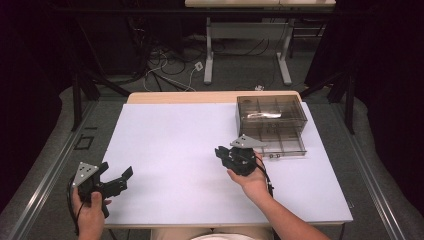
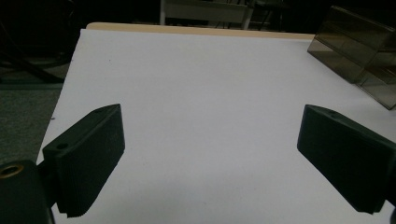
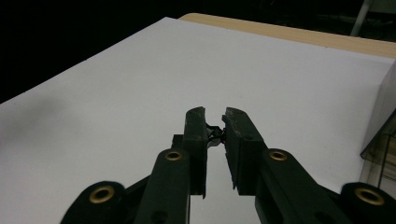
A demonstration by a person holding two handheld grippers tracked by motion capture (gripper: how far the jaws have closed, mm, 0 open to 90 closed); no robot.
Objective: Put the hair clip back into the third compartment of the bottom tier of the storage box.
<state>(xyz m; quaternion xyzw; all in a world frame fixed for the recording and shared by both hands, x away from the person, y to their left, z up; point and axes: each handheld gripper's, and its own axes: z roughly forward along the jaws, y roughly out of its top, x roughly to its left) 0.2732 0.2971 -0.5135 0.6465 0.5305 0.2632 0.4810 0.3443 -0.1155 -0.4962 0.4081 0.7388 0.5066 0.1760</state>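
The right gripper (image 1: 223,153) sits near the middle of the white table (image 1: 175,145), held in the right hand (image 1: 253,181); in the right gripper view its jaws are nearly together, pinching a small dark object (image 3: 215,133) too tiny and shadowed to identify. Just beside it, toward the table's far right, stands a smoky translucent compartment box (image 1: 272,122) with a drawer pulled out toward the person; something pale lies in an upper compartment, unclear what. The left gripper (image 1: 120,181) hangs over the near left corner in the left hand (image 1: 90,212), well apart from the box; its jaws stand wide apart with nothing between them, bare white surface showing in the gap. A strip of tan wood (image 1: 200,96) edges the far side of the white top; beyond lie grey carpet, tangled cables (image 1: 165,70) and the white legs of another desk (image 1: 209,50); the room around is dark.
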